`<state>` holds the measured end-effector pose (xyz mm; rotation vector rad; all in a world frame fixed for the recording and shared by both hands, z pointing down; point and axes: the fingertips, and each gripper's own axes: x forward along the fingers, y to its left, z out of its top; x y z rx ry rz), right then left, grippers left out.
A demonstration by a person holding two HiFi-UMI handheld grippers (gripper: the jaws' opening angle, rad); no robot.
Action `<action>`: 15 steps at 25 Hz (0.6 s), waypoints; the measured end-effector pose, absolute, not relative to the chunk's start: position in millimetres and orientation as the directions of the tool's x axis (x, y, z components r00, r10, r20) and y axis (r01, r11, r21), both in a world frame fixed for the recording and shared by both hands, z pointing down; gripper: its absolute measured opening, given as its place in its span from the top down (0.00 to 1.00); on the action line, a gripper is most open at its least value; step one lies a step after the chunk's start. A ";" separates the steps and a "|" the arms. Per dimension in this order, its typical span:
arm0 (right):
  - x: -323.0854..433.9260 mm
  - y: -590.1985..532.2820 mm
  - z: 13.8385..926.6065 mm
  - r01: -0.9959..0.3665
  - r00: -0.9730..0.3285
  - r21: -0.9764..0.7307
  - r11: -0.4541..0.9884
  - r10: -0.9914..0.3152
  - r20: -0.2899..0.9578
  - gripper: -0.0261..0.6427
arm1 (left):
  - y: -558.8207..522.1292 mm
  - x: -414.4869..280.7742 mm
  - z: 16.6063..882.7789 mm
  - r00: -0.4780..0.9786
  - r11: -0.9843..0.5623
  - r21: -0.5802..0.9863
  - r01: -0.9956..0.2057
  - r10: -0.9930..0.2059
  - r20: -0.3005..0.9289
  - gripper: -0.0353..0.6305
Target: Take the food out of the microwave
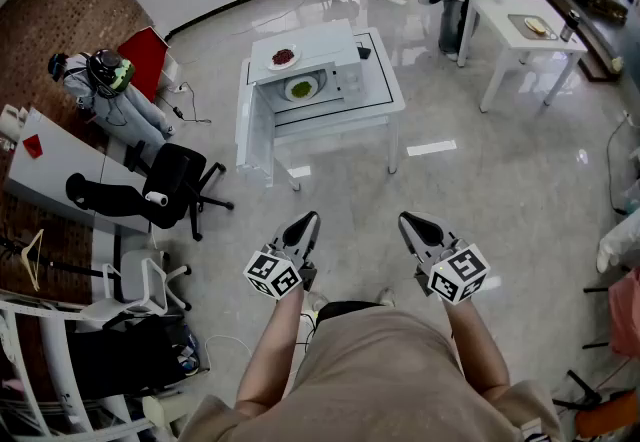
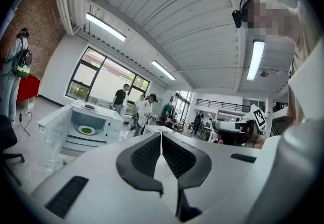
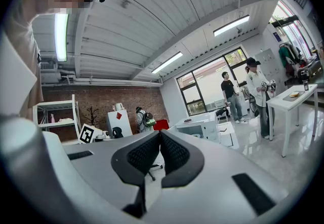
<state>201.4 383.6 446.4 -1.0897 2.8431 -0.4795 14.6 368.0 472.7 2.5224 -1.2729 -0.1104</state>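
Note:
A white microwave (image 1: 318, 63) stands on a low white table (image 1: 385, 102) several steps ahead, its door (image 1: 247, 130) swung open to the left. Inside it lies a plate of green food (image 1: 301, 88), seen also in the left gripper view (image 2: 86, 129). A second plate with red food (image 1: 283, 57) rests on the microwave's top. My left gripper (image 1: 308, 220) and right gripper (image 1: 408, 221) are held level in front of my body, far short of the table. Both are shut with nothing between the jaws (image 2: 161, 136) (image 3: 160, 134).
A black office chair (image 1: 172, 185) and a desk (image 1: 60, 170) stand to the left. Another white table (image 1: 525, 35) is at the back right, with people standing near it. Glossy floor lies between me and the microwave table.

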 end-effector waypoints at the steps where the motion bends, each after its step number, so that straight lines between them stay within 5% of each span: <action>1: 204.2 382.7 444.9 -0.639 -0.750 -0.316 0.702 -0.660 0.051 0.94 | 368.4 16.8 473.1 0.603 -0.558 0.311 -0.769 -0.795 0.065 0.95; 15: 200.2 336.9 463.4 -0.538 -0.786 -0.511 0.671 -0.618 0.016 0.94 | 352.6 -7.7 478.3 0.541 -0.489 0.323 -0.811 -0.835 0.095 0.95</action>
